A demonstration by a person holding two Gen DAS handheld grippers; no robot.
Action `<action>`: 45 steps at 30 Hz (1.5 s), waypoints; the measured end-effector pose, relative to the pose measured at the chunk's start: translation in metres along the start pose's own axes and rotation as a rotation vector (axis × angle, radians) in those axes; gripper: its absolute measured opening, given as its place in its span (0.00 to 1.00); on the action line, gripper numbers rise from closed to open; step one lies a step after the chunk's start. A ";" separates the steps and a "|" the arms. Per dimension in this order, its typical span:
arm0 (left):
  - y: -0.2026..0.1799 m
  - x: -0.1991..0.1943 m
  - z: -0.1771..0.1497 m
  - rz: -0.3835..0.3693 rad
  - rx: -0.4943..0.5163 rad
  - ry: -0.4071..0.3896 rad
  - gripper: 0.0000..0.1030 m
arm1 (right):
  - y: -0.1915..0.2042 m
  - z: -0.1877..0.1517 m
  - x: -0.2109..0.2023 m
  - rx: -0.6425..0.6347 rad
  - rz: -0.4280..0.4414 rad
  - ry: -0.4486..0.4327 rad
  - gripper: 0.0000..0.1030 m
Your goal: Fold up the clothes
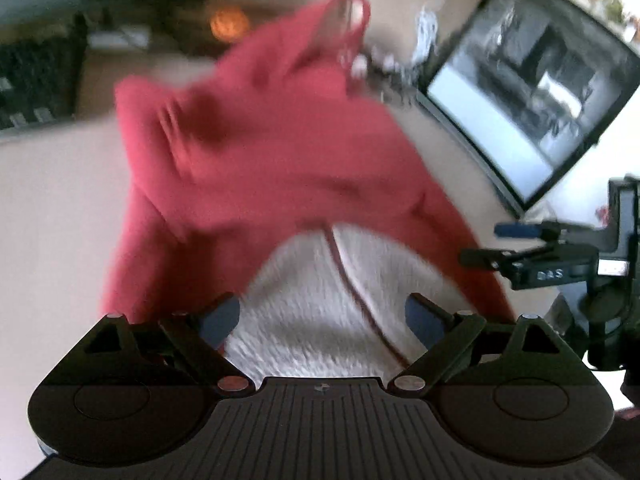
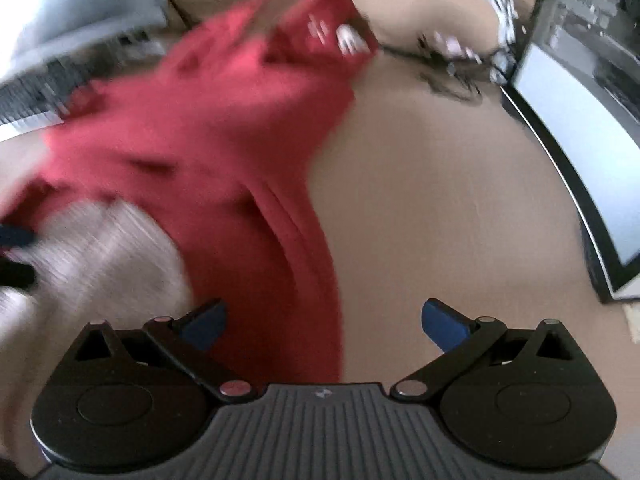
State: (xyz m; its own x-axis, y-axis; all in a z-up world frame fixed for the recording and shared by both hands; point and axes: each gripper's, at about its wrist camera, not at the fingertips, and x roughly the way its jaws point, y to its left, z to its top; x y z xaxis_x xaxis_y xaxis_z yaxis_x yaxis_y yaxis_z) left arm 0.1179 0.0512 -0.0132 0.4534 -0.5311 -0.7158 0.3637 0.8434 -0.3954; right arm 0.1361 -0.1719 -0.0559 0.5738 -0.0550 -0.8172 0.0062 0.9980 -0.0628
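Red fleece-lined garment [image 1: 256, 168] heaped on tan worktop [image 2: 440, 200], white lining [image 1: 320, 304] turned up near both tools, probably just dropped for flattening. Left hand-held gripper [image 1: 322, 316] spread wide over lining, gripping nothing. Right hand-held gripper [image 2: 324, 320] wide too, empty. Motion blur hides sleeves and far clutter (cables?).

Both wrist cameras look steeply down, close over the table [image 2: 440, 200], sharing the red garment [image 1: 260, 152] and monitor [image 1: 532, 92].
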 end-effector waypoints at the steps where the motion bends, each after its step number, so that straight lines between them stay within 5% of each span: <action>1: -0.003 0.006 -0.001 0.004 0.002 -0.006 0.94 | -0.004 -0.001 0.006 0.012 0.004 0.005 1.00; 9: -0.030 0.052 0.034 0.082 0.051 -0.062 0.95 | -0.036 0.034 0.042 0.004 0.056 -0.029 1.00; 15: -0.023 0.098 0.090 0.142 -0.050 -0.087 0.95 | -0.057 0.084 0.085 -0.063 0.073 -0.073 1.00; 18: -0.028 0.089 0.096 0.170 -0.077 -0.086 0.95 | -0.067 0.096 0.104 -0.054 0.140 -0.069 1.00; 27: -0.076 -0.015 0.001 0.404 0.015 -0.055 0.96 | -0.081 0.098 0.105 -0.100 0.251 -0.106 1.00; 34: -0.103 -0.024 -0.066 0.504 0.150 0.040 0.96 | -0.110 0.090 0.027 -0.059 0.287 -0.285 1.00; 40: -0.107 -0.029 -0.097 0.512 0.266 -0.019 0.96 | -0.120 0.034 -0.042 -0.086 0.274 -0.308 1.00; 45: -0.092 -0.041 -0.116 0.533 0.252 -0.062 0.96 | -0.109 -0.041 -0.067 -0.188 0.180 -0.223 1.00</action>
State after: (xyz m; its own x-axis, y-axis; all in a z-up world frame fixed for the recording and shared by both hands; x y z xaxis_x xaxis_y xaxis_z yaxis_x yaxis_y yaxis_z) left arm -0.0285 0.0047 -0.0149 0.6706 -0.0501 -0.7401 0.2513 0.9541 0.1631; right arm 0.0637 -0.2787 -0.0181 0.7170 0.1502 -0.6807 -0.2504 0.9668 -0.0505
